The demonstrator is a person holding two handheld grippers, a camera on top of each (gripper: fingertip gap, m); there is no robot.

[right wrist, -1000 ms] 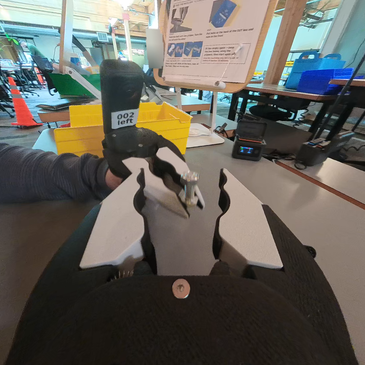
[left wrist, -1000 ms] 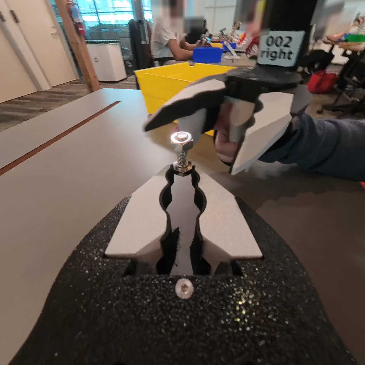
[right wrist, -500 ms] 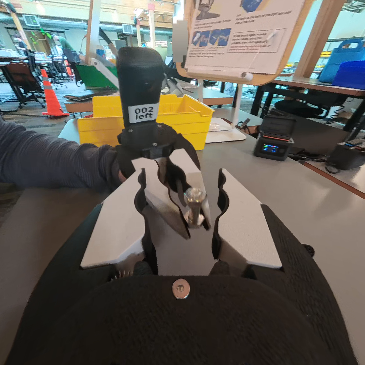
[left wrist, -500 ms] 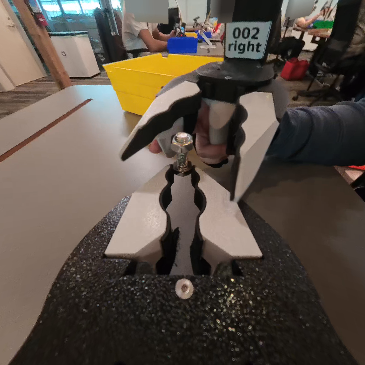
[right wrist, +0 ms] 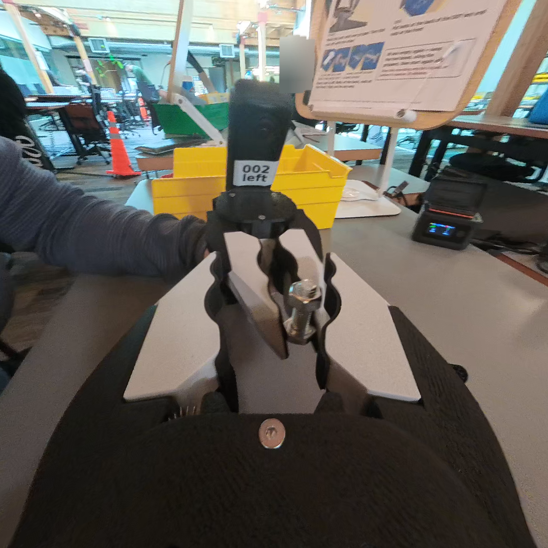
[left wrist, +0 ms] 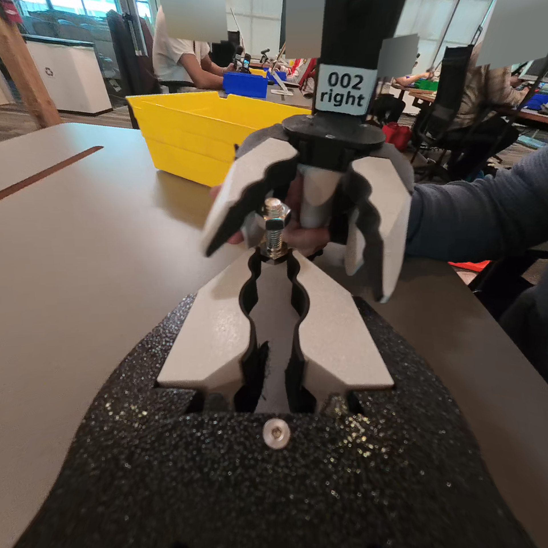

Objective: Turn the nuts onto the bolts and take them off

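A silver bolt (left wrist: 273, 237) stands upright with its head down, held at the head by my left gripper (left wrist: 274, 255), which is shut on it. A hex nut (left wrist: 277, 218) sits near the top of the thread. My right gripper (right wrist: 271, 261) is open, its fingers (right wrist: 364, 326) on either side of the bolt (right wrist: 299, 318) and nut (right wrist: 305, 296) without touching them; the nut is closer to the right finger. In the right wrist view the left gripper (right wrist: 298, 344) faces me, held by a hand in a dark sleeve (right wrist: 89, 231).
A yellow bin (left wrist: 201, 139) stands on the grey table (left wrist: 89, 237) behind the grippers. A board on a white stand (right wrist: 394, 59) and a small black device with a screen (right wrist: 444, 219) are at the back right. The table edge (left wrist: 462, 296) is close on the right. The tips of one gripper are about 6 cm away from the tips of the other.
My right gripper has moved in over the bolt, so its open fingers now straddle the nut. My left gripper has kept its hold on the bolt head.
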